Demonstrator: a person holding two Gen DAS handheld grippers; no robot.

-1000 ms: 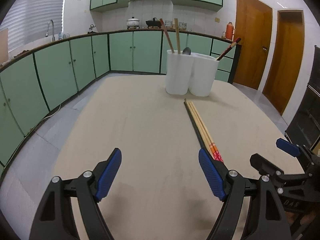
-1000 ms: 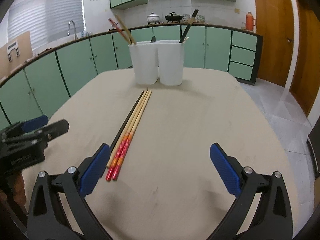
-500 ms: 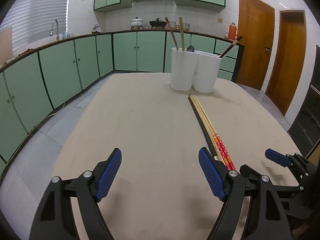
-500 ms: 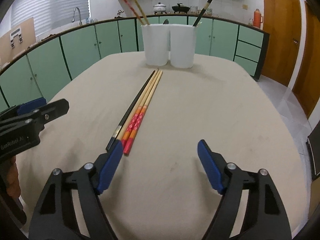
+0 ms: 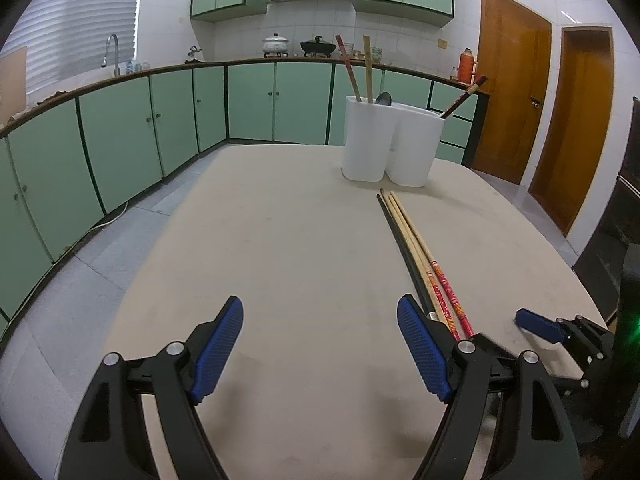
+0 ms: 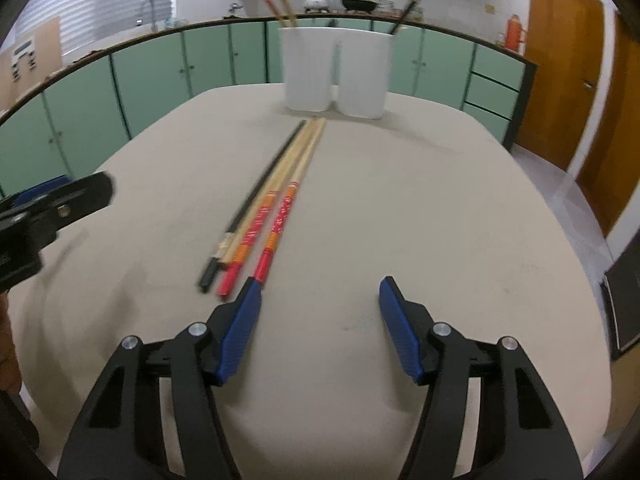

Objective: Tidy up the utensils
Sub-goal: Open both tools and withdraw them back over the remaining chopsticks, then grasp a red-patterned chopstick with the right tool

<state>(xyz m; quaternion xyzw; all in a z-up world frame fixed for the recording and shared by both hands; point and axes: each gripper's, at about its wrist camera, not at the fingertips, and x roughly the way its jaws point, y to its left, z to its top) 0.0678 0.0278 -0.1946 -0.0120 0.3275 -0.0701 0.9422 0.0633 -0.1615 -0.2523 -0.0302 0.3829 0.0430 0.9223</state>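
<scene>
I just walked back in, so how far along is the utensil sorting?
Partly done: a few chopsticks and a spoon already stand in the white holder. In hand: nothing yet; the right gripper has been closing, with nothing between its pads, beside the chopsticks on the table. The left gripper is open and empty. Left: all those loose chopsticks.

**What surrounds me in this kitchen**

Ahead of me runs a curved row of green cabinets (image 5: 248,104) under a dark counter. A white pot (image 5: 275,44) and black wok (image 5: 318,46) sit there, near an orange thermos (image 5: 465,66). At right I see wooden doors (image 5: 514,104); at left, a tap (image 5: 112,50) and window blinds (image 5: 80,20).
</scene>
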